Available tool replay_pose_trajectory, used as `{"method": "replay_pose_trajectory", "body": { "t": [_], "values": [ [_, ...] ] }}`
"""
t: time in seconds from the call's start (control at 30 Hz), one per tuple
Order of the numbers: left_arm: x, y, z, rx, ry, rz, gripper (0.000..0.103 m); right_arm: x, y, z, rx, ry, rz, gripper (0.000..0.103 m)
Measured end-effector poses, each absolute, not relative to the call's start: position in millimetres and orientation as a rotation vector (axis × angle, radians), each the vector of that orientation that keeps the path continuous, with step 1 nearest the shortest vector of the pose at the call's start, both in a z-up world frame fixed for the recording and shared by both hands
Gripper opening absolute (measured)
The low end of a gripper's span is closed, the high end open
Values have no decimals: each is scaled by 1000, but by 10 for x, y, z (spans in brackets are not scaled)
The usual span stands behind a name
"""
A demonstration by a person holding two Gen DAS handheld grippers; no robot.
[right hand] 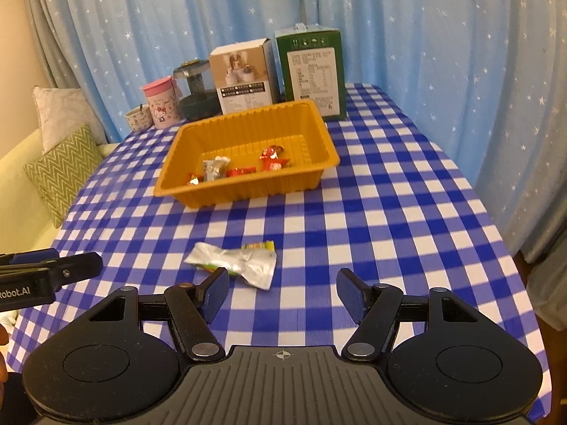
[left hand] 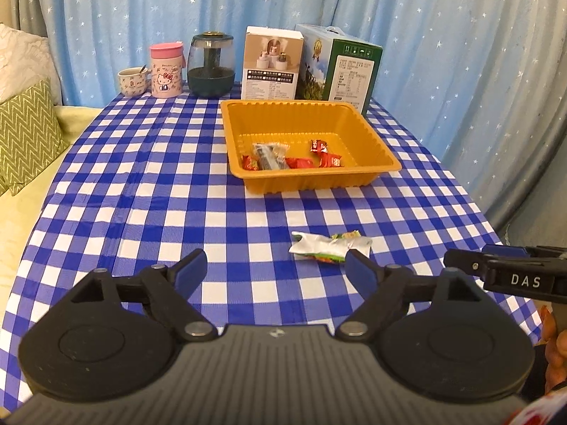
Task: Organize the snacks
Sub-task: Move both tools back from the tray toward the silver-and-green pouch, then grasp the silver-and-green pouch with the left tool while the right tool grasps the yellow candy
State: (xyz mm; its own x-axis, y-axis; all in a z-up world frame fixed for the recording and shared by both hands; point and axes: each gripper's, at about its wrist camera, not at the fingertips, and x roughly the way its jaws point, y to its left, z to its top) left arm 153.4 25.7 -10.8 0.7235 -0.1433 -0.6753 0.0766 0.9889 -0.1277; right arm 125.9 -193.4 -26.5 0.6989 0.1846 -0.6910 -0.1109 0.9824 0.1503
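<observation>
My left gripper has its jaws spread wide with nothing between them, and my right gripper is parted and empty too. Just ahead of both lies the crumpled silver foil snack wrapper, flat on the blue-and-white checked table. Beyond it, well apart, sits the orange plastic tray, red-wrapped sweets already inside. I judge this the pick-up step: next, one pair of jaws must straddle that thin foil low and pinch.

One orange tray, five wrapped snacks in it, one silver wrapper, two boxes, two cups
</observation>
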Motion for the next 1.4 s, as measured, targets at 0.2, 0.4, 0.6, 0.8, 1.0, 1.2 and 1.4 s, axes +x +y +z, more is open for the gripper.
{"method": "replay_pose_trajectory", "body": {
  "t": [0.2, 0.4, 0.6, 0.8, 1.0, 1.2, 1.4],
  "values": [
    [1527, 233, -165, -82, 764, -125, 83, 1230, -1949, -323, 95, 791, 165, 67],
    [1582, 168, -244, -40, 773, -151, 83, 1254, -1946, -390, 86, 796, 175, 67],
    [1688, -57, -422, 142, 775, -237, 83, 1321, -1980, -541, 91, 822, 166, 67],
    [1891, -243, -603, 283, 759, -350, 82, 1404, -2031, -691, 103, 830, 150, 67],
    [2134, -445, -768, 462, 715, -503, 78, 1538, -2083, -796, 125, 817, 129, 67],
    [2396, -617, -963, 590, 721, -636, 73, 1660, -2134, -925, 147, 816, 100, 67],
    [2630, -751, -1123, 657, 745, -746, 64, 1748, -2177, -1035, 148, 825, 72, 67]
  ]
}}
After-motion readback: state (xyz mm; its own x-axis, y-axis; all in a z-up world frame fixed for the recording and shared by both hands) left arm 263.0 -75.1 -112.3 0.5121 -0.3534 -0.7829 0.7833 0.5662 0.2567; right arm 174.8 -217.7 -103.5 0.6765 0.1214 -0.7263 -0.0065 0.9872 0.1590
